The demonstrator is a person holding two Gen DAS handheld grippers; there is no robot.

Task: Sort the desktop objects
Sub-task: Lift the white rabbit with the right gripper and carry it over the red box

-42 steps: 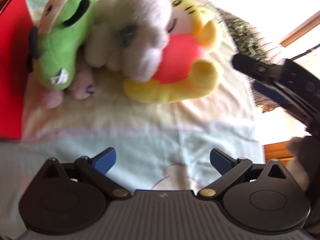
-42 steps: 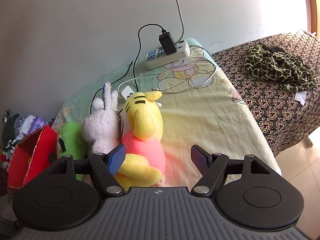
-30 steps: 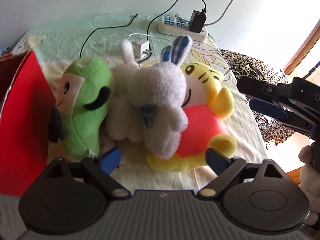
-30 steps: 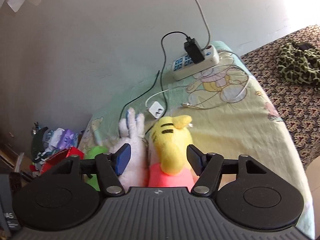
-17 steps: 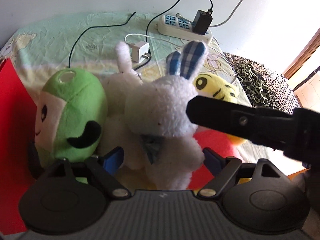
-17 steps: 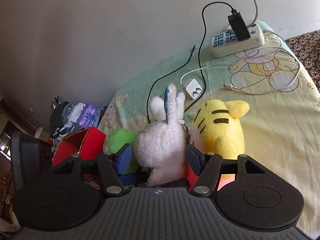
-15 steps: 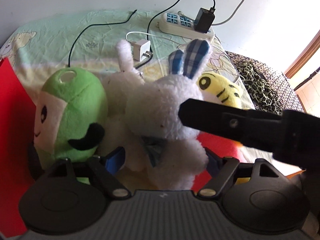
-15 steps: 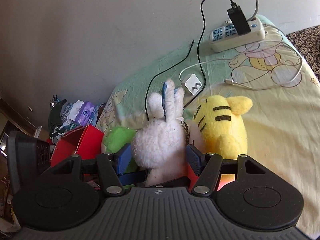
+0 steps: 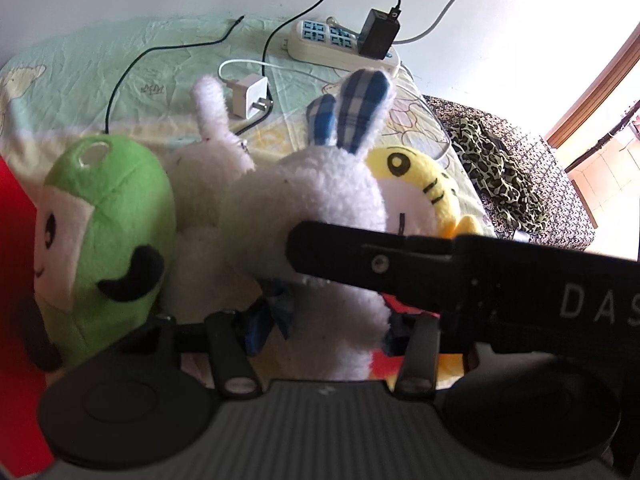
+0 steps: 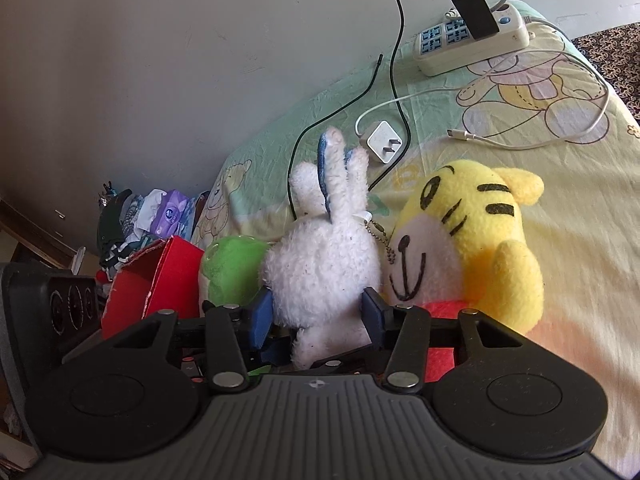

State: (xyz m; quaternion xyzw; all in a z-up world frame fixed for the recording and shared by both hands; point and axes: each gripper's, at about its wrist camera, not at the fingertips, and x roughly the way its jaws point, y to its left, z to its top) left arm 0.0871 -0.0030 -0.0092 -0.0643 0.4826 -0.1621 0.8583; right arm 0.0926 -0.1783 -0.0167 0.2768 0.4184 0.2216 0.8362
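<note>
A white rabbit plush (image 9: 320,208) with blue checked ears lies between a green plush (image 9: 108,216) and a yellow tiger plush (image 9: 416,176) on the bedsheet. My left gripper (image 9: 326,328) is shut on the rabbit's lower body, blue pads pressing both sides. The right gripper's black finger (image 9: 360,258) crosses in front of the rabbit's head. In the right wrist view my right gripper (image 10: 316,316) is shut on the white rabbit (image 10: 320,264) at its head. The green plush (image 10: 232,268) sits left of it and the tiger (image 10: 480,232) right. A red box (image 10: 160,280) stands at far left.
A power strip (image 10: 472,40) with a black adapter lies by the wall. A white charger (image 10: 384,142) and loose cables trail over the sheet. A leopard-print cloth (image 9: 496,160) lies on the patterned surface to the right. Several small items (image 10: 160,212) are piled beyond the red box (image 9: 16,320).
Both grippers moved in over the plush pile and narrowed onto the white rabbit. The right gripper swung left from the tiger to the rabbit's head and now crosses the left view.
</note>
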